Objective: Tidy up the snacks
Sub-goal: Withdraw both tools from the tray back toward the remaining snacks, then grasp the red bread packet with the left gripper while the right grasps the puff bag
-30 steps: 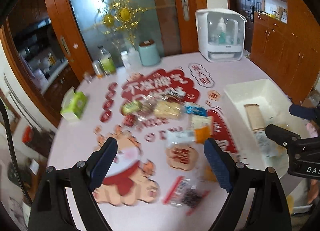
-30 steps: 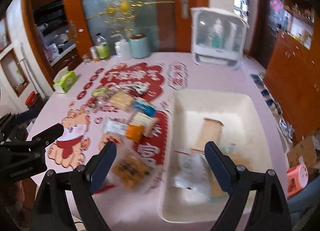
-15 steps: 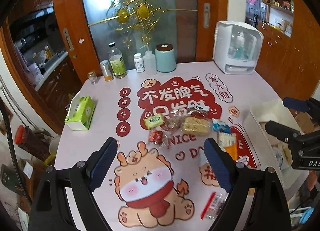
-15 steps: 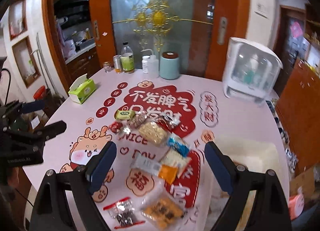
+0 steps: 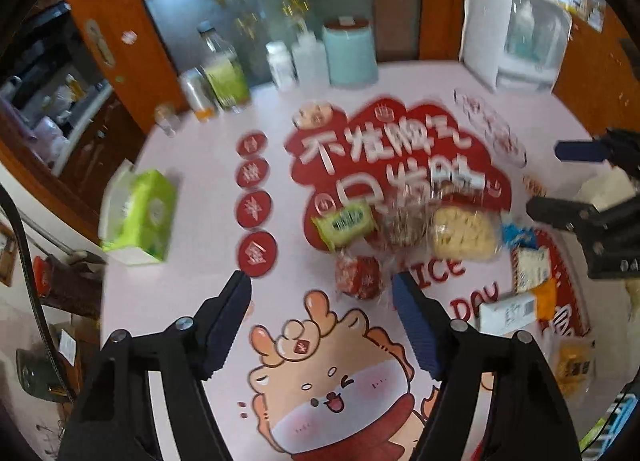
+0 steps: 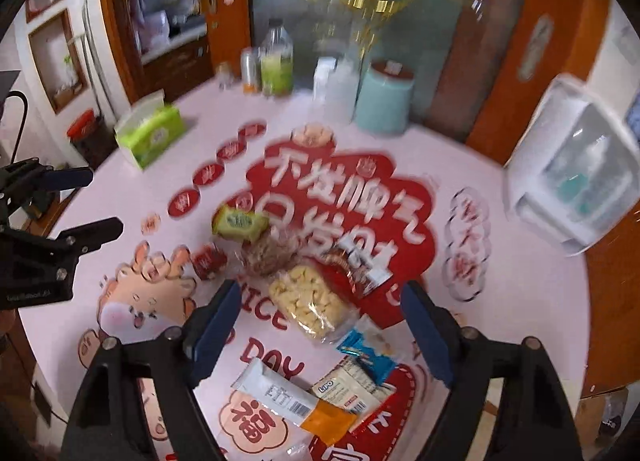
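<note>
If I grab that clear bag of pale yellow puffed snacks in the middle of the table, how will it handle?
The clear bag of yellow puffs will probably feel light for its bulk. Its crinkly film looks floppy and slippery, so it may sag or slide. The pieces look brittle; a hard pinch could crush them.

"NICE DAY" and a "福" on the printed tablecloth (image 6: 472,165).
</note>
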